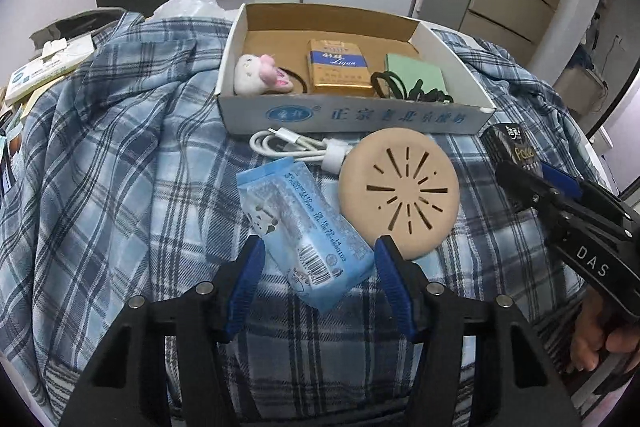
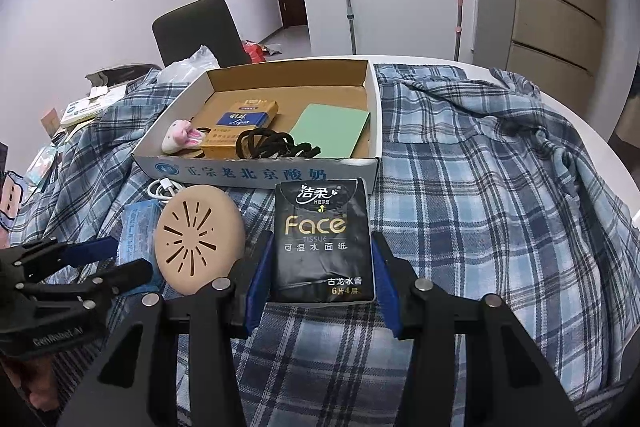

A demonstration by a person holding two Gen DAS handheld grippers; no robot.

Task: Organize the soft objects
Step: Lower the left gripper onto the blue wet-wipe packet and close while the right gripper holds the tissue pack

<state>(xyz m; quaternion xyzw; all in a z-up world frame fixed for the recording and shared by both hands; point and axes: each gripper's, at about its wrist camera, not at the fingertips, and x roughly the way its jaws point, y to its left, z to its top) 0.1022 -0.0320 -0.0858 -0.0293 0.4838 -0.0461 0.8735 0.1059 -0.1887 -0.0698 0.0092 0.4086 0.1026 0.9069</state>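
Note:
A light blue tissue pack (image 1: 304, 239) lies slantwise on the plaid cloth, and my left gripper (image 1: 318, 255) is shut on it, a blue pad against each side. My right gripper (image 2: 320, 237) is shut on a black "Face" tissue pack (image 2: 322, 239), just in front of the cardboard box (image 2: 264, 173). The left wrist view shows the right gripper (image 1: 532, 183) at the right edge with that black pack (image 1: 508, 147). From the right wrist view, the left gripper (image 2: 100, 259) is seen at the left, beside the blue pack (image 2: 136, 243). In the box lies a small plush toy (image 1: 256, 75).
The box (image 1: 352, 115) also holds a gold packet (image 1: 338, 67), a green pad (image 1: 416, 73) and black hair ties (image 1: 408, 89). A beige slotted disc (image 1: 400, 191) and a white cable (image 1: 296, 147) lie between the grippers. A blue plaid shirt (image 2: 480, 187) covers the table; clutter sits far left.

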